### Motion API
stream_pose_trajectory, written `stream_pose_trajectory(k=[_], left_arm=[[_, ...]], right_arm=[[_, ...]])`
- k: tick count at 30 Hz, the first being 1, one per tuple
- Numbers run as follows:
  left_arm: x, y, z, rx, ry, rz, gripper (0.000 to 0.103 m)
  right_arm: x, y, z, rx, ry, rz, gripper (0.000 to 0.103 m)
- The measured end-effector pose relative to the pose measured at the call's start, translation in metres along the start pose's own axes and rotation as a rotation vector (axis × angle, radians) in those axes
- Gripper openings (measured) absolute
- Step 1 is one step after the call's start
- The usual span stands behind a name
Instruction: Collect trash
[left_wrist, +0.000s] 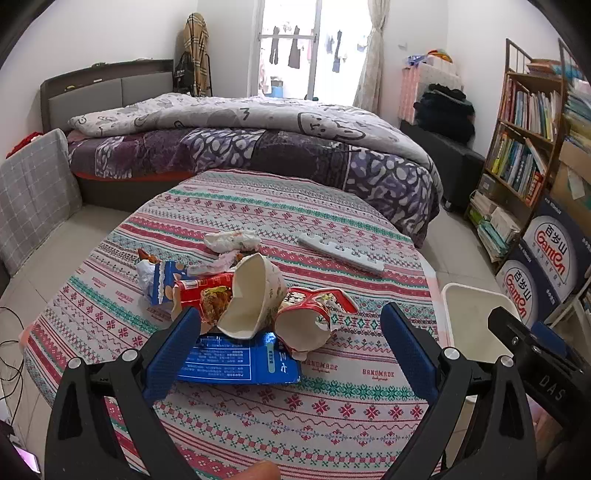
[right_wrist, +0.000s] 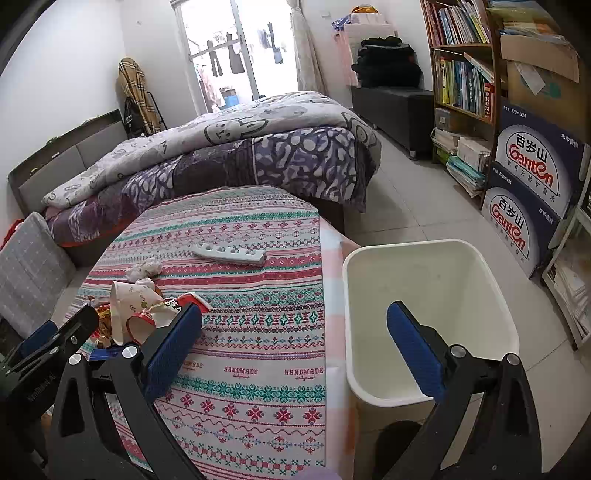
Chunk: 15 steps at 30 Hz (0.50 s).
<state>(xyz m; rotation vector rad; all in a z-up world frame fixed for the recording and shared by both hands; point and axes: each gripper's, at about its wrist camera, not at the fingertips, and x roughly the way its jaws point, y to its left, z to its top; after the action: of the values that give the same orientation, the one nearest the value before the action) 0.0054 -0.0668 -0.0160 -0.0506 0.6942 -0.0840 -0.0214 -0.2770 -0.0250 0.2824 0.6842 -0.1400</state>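
Note:
A pile of trash lies on the patterned tablecloth (left_wrist: 295, 413): a torn white paper cup (left_wrist: 255, 295), a crushed red cup (left_wrist: 310, 317), a flat blue wrapper (left_wrist: 232, 360), a red snack bag (left_wrist: 201, 291), a blue-white packet (left_wrist: 162, 280) and crumpled tissue (left_wrist: 231, 240). My left gripper (left_wrist: 291, 345) is open just before the pile, holding nothing. My right gripper (right_wrist: 295, 345) is open and empty over the table's right edge, beside the white trash bin (right_wrist: 432, 295). The cups also show in the right wrist view (right_wrist: 136, 302).
A grey notched strip (left_wrist: 340, 251) lies on the table beyond the pile. A bed (left_wrist: 258, 147) stands behind the table. A bookshelf (right_wrist: 461, 74) and stacked water cartons (right_wrist: 532, 192) line the right wall. The bin stands on the floor right of the table.

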Motion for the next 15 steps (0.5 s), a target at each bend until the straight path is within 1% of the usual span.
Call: stream_pose_trajectory(k=[7, 15], left_arm=[[0.0038, -0.0024, -0.0031, 0.006, 0.012, 0.002, 0.095], [0.0039, -0.0017, -0.0022, 0.003, 0.008, 0.009, 0.095]], right_arm=[[0.0031, -0.0020, -0.0025, 0.001, 0.011, -0.004, 0.096], [0.0039, -0.0033, -0.0035, 0.001, 0.016, -0.009, 0.096]])
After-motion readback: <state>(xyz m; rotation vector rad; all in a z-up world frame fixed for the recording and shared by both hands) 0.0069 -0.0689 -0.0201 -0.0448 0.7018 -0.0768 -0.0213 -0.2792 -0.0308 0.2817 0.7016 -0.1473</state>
